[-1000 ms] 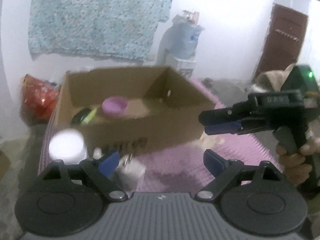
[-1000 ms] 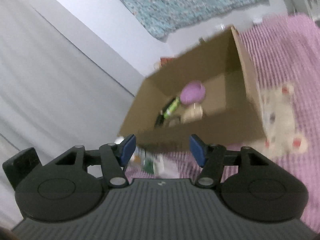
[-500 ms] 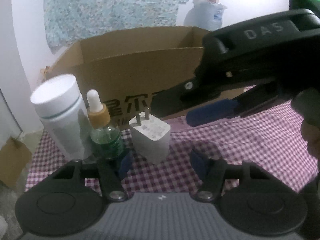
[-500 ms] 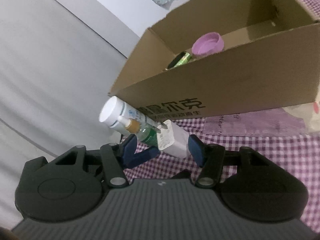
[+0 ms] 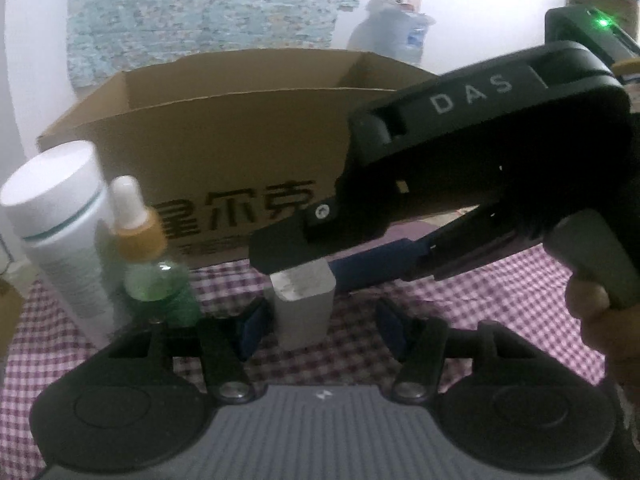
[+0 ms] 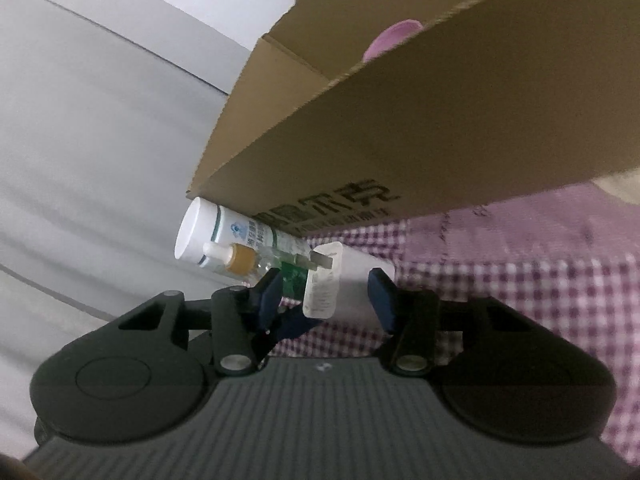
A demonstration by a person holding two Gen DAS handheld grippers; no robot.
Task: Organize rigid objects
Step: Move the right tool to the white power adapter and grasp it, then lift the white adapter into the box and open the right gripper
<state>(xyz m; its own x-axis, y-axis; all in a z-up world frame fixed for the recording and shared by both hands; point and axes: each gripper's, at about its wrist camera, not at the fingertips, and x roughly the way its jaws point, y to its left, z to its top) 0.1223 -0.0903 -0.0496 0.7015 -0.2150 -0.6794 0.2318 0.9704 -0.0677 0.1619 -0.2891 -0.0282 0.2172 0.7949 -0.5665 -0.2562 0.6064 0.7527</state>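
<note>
A white plug charger [image 5: 302, 308] stands upright on the checked cloth in front of the cardboard box [image 5: 240, 132]. My left gripper [image 5: 324, 326] straddles its base, jaws closing, with a gap still showing at the right pad. My right gripper [image 5: 304, 268] reaches in from the right over the charger's top. In the right wrist view the charger [image 6: 340, 284] sits between the right gripper's [image 6: 326, 296] closing jaws, with space left at the left pad. A white bottle [image 5: 60, 232] and a green dropper bottle [image 5: 156, 276] stand just left of the charger.
The box [image 6: 400, 120] holds a pink lid [image 6: 390, 40]; its front wall rises right behind the charger. A hand [image 5: 592, 304] grips the right gripper's handle. The purple checked cloth [image 5: 480, 300] covers the surface. A water jug [image 5: 396, 36] stands by the far wall.
Both grippers came down from above the box to the charger in front of it. Both pairs of jaws narrowed around it, and the right gripper slid in over its top.
</note>
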